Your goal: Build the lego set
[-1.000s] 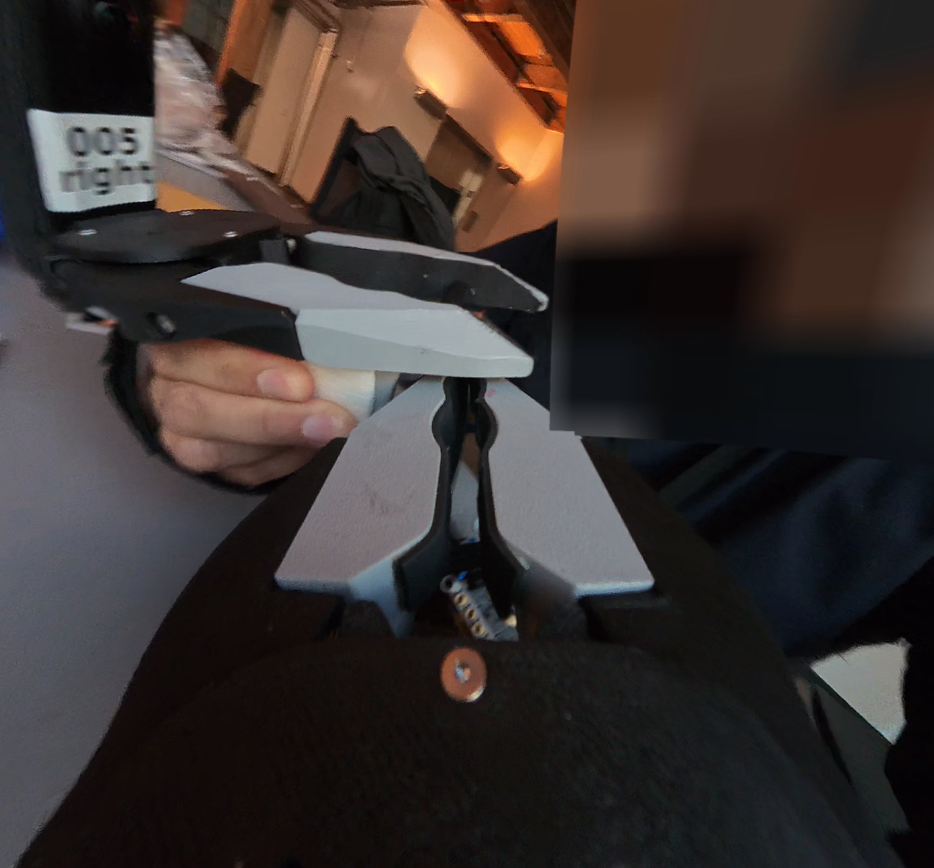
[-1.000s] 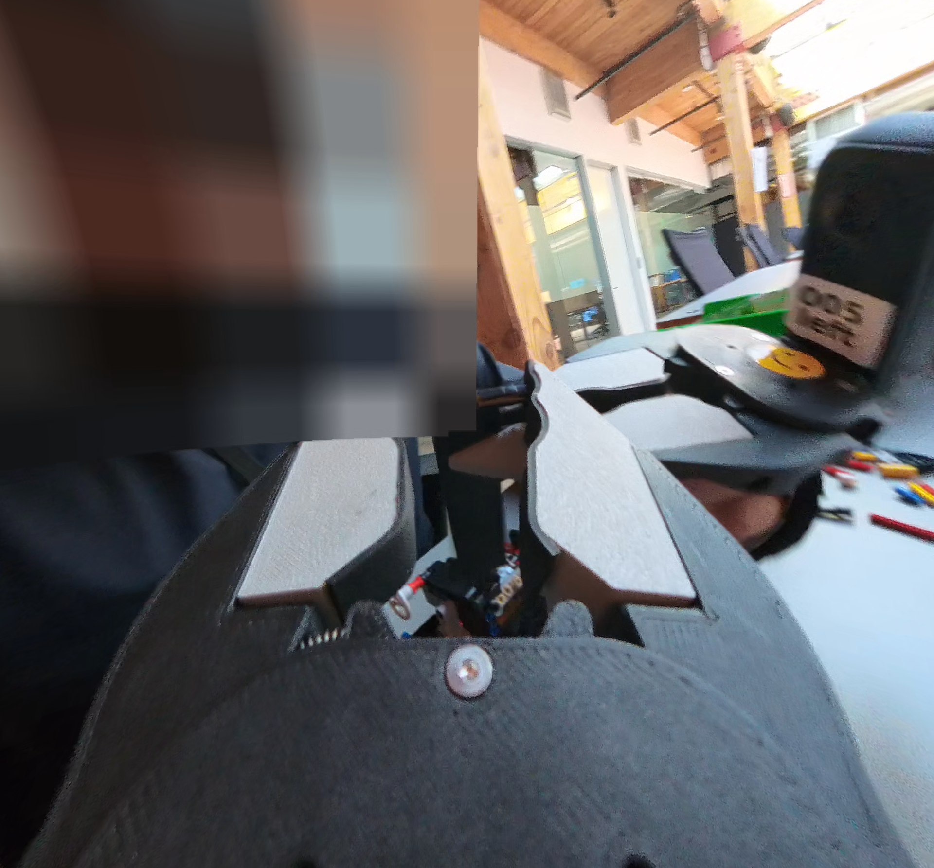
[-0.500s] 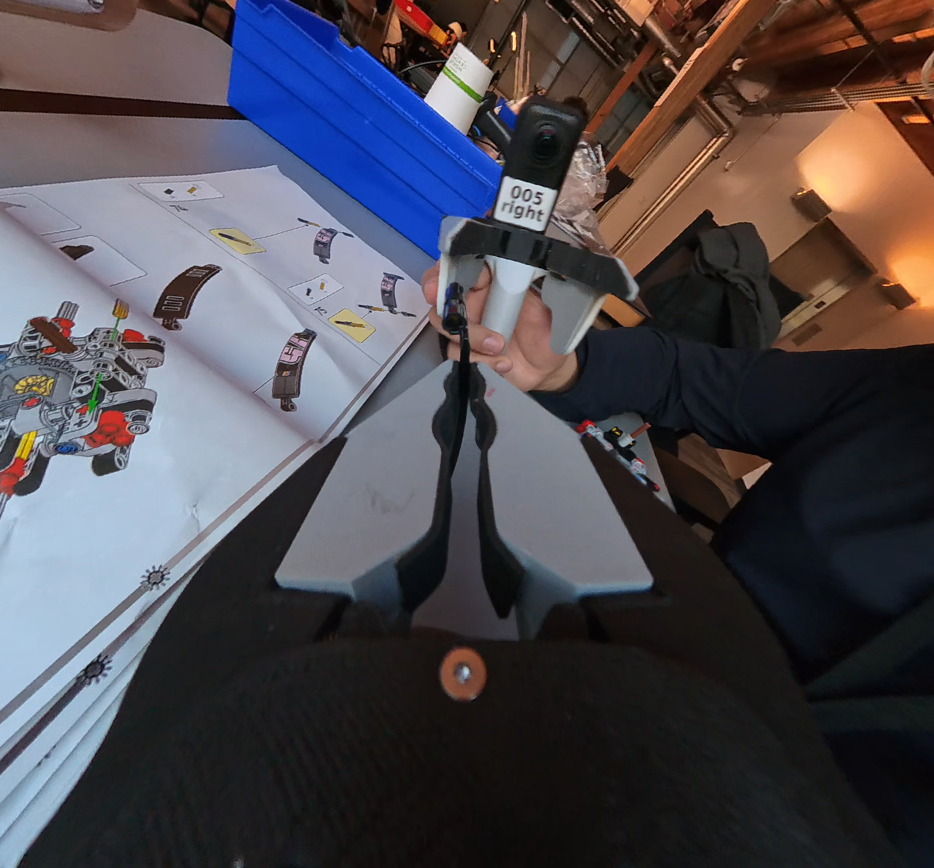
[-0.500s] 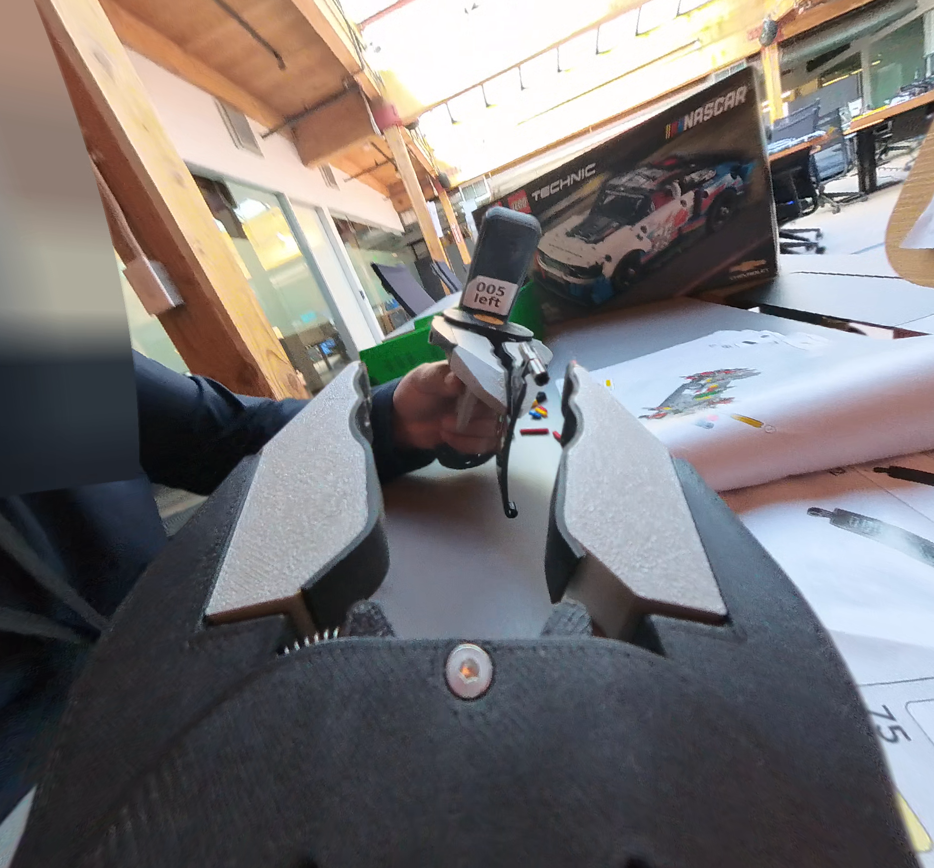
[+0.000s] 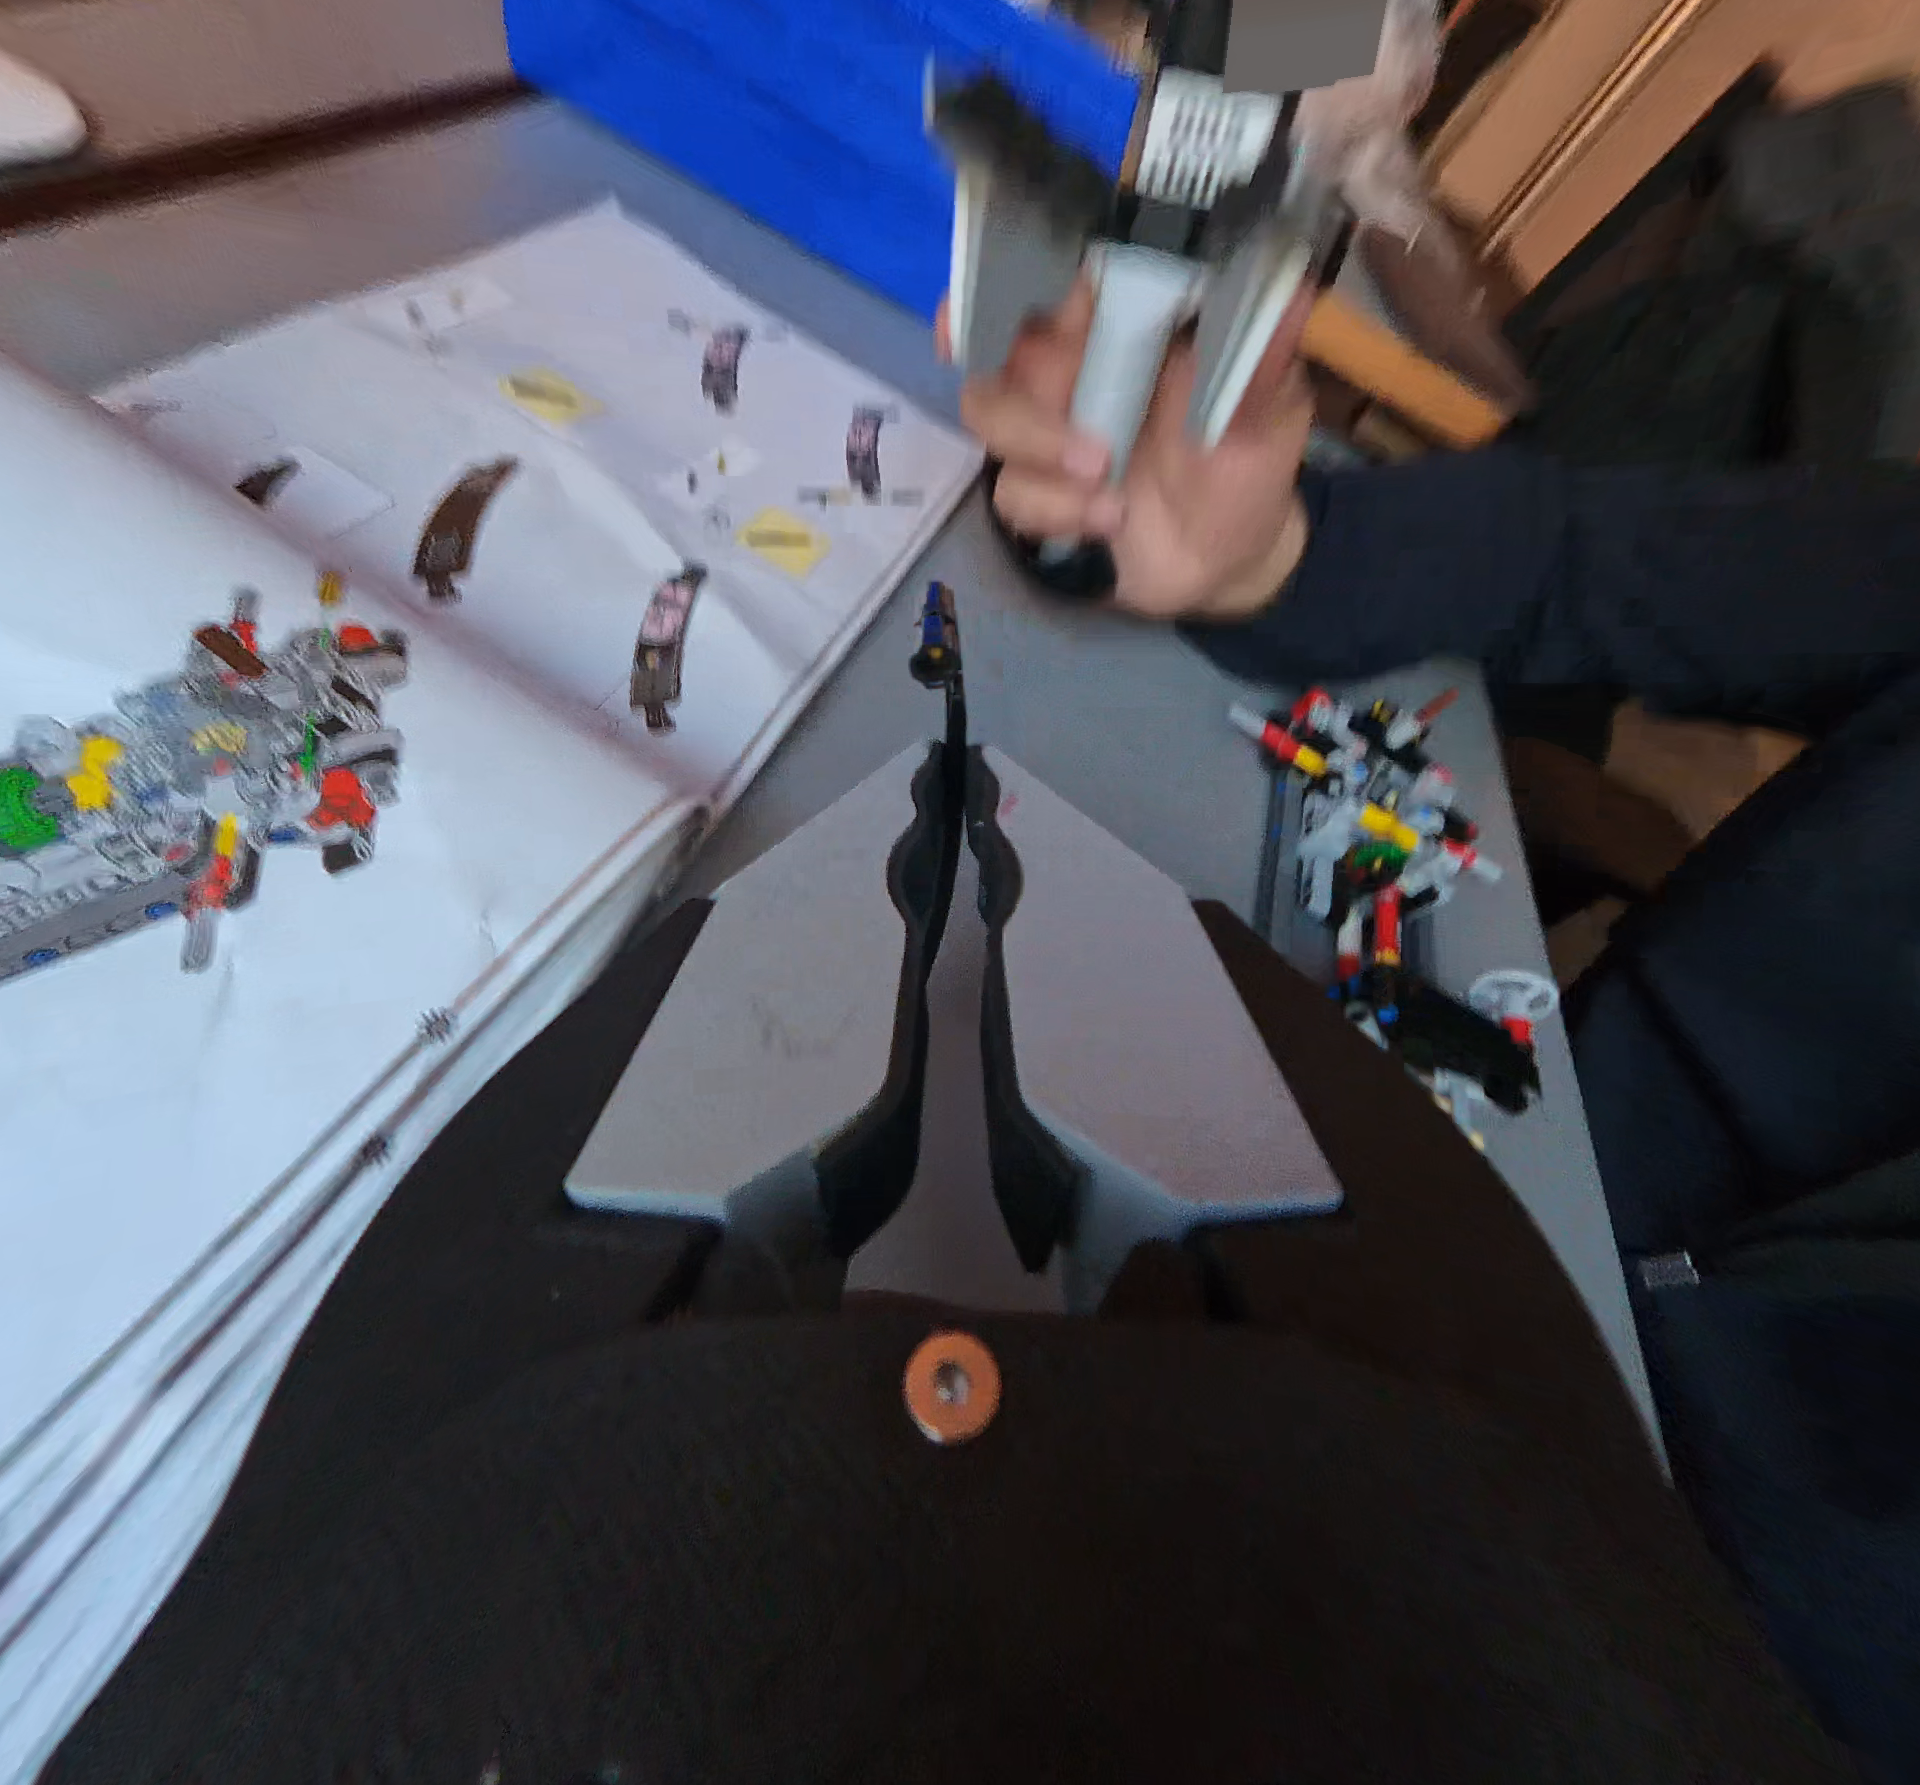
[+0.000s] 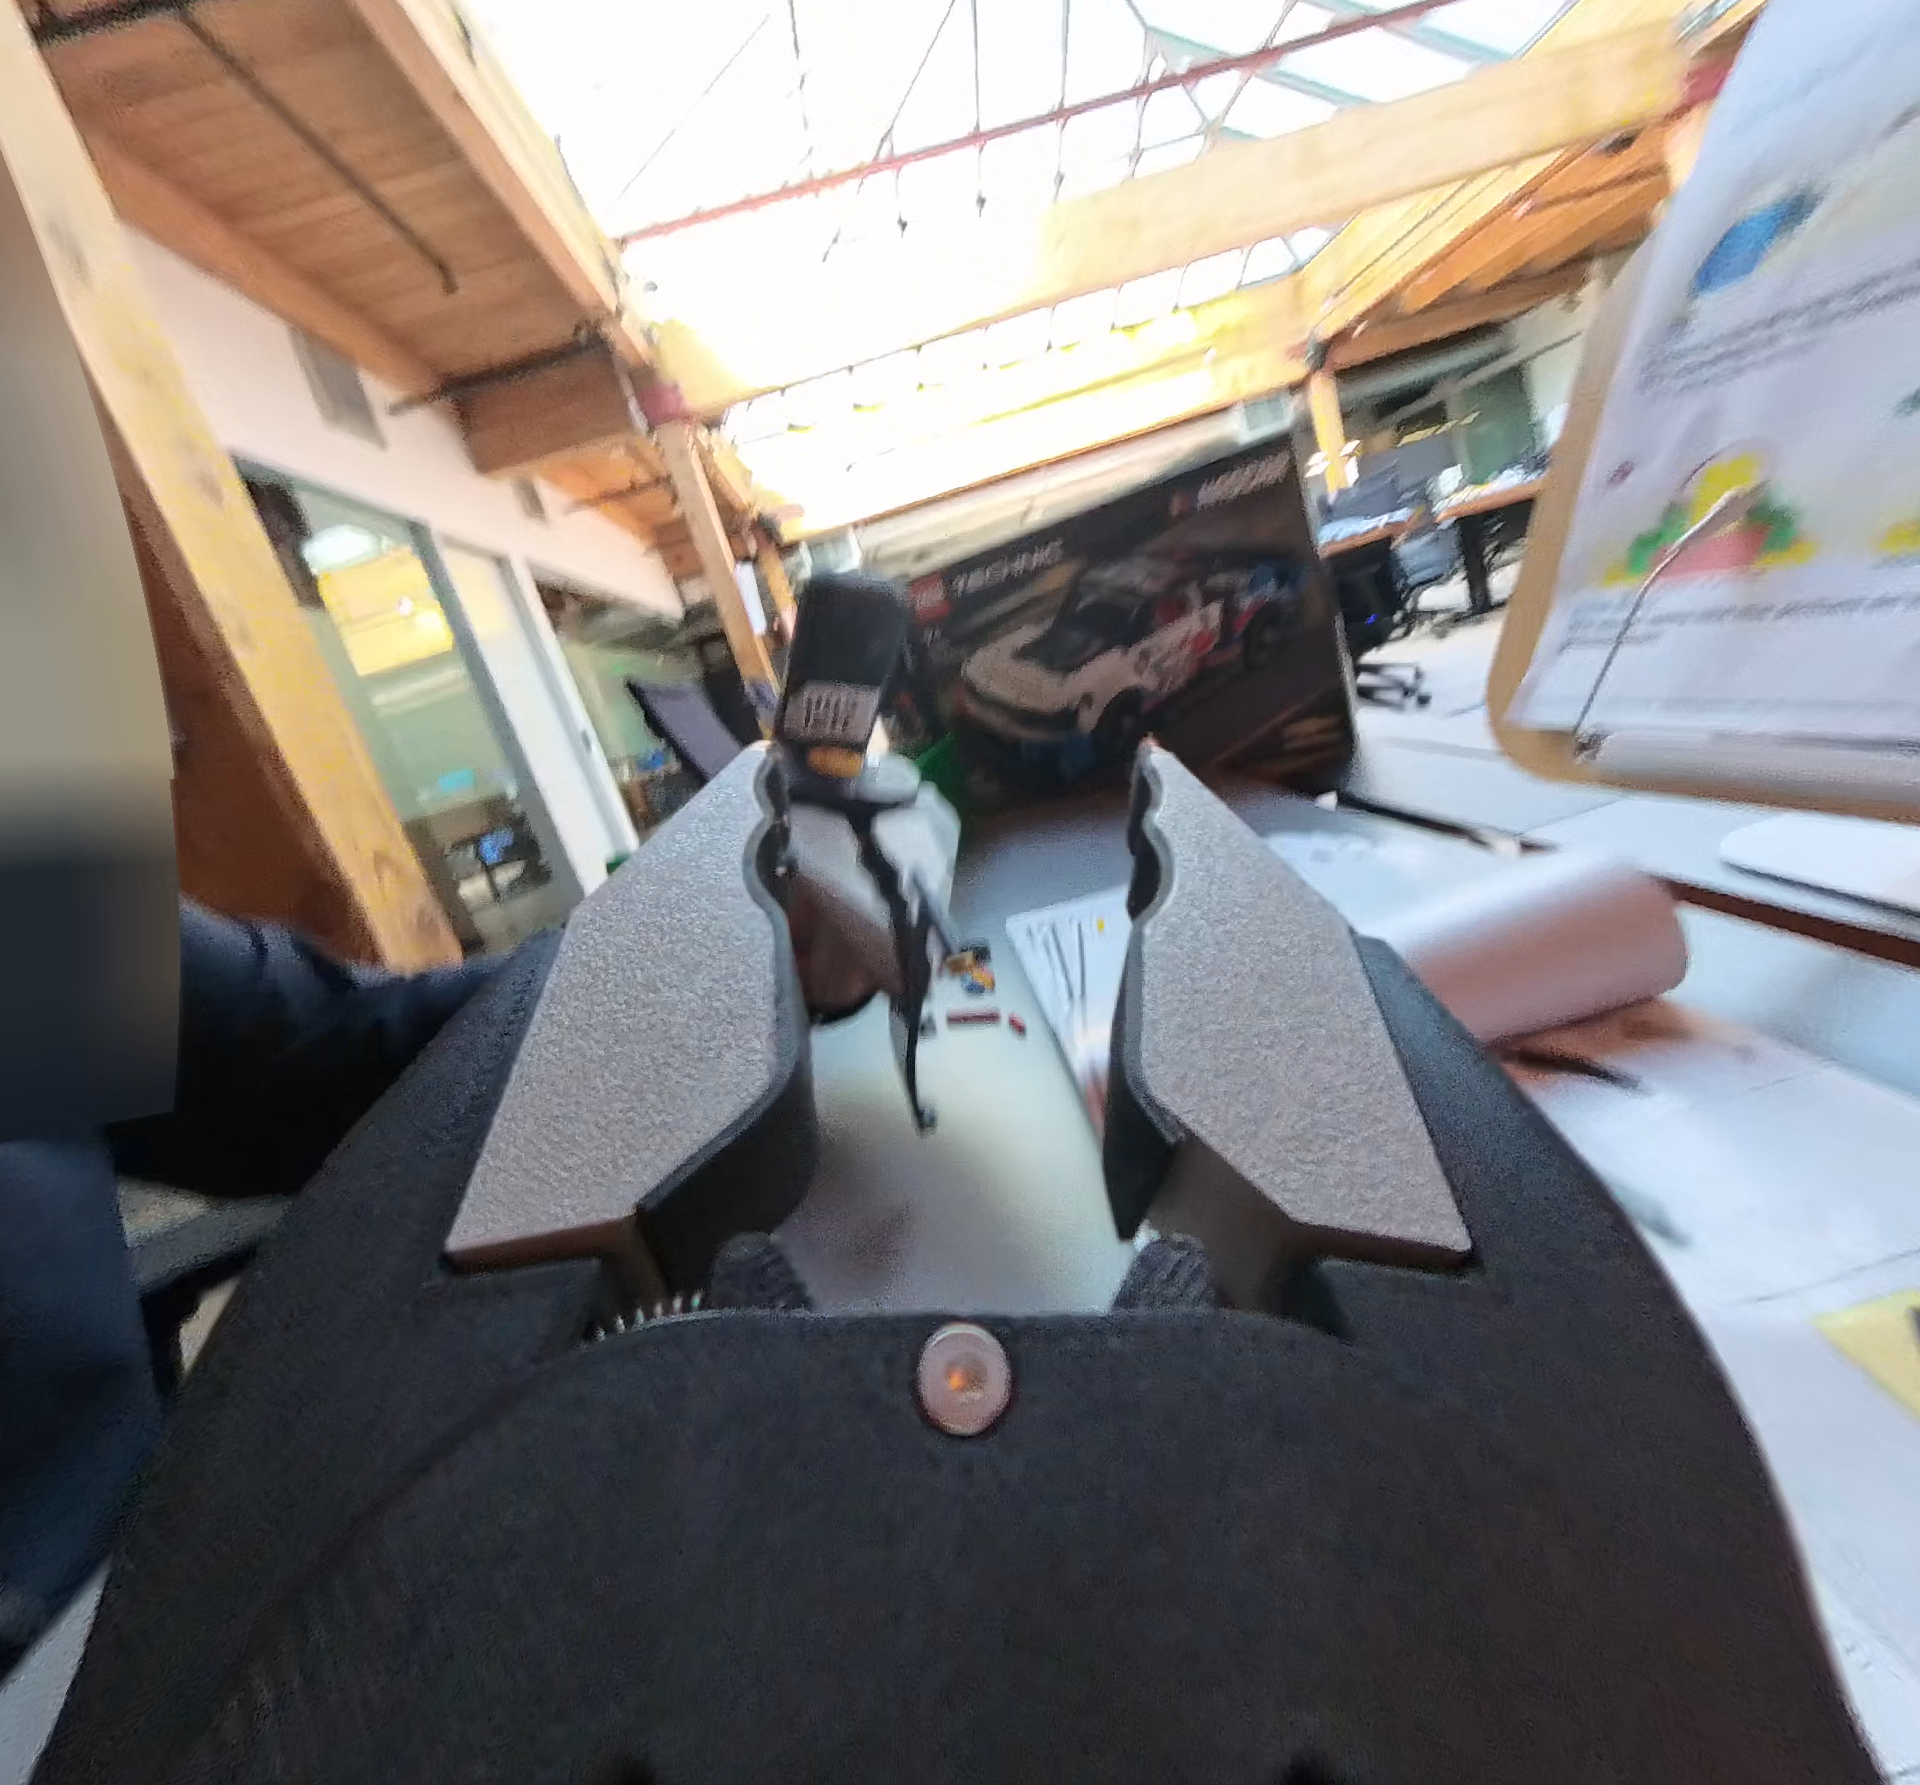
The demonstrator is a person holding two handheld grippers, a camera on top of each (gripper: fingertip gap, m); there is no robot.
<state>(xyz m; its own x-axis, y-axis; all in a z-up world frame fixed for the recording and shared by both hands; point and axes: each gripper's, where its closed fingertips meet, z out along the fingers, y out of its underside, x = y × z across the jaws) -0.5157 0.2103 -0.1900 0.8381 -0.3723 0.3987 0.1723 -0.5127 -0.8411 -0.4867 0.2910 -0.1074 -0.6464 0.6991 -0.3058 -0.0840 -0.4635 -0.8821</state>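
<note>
Here my left gripper point(image 5: 951, 748) has its jaws pinched shut on a thin black curved strip point(image 5: 952, 707) that sticks out past the tips over the grey tabletop point(image 5: 1101, 696), with a small blue-and-black piece at its far end. To its left lies the open instruction booklet point(image 5: 416, 592), to its right a half-built brick model point(image 5: 1382, 862). My right gripper point(image 6: 956, 800) has its jaws spread wide with nothing between them, facing the left one and the printed box point(image 6: 1132, 634) beyond.
</note>
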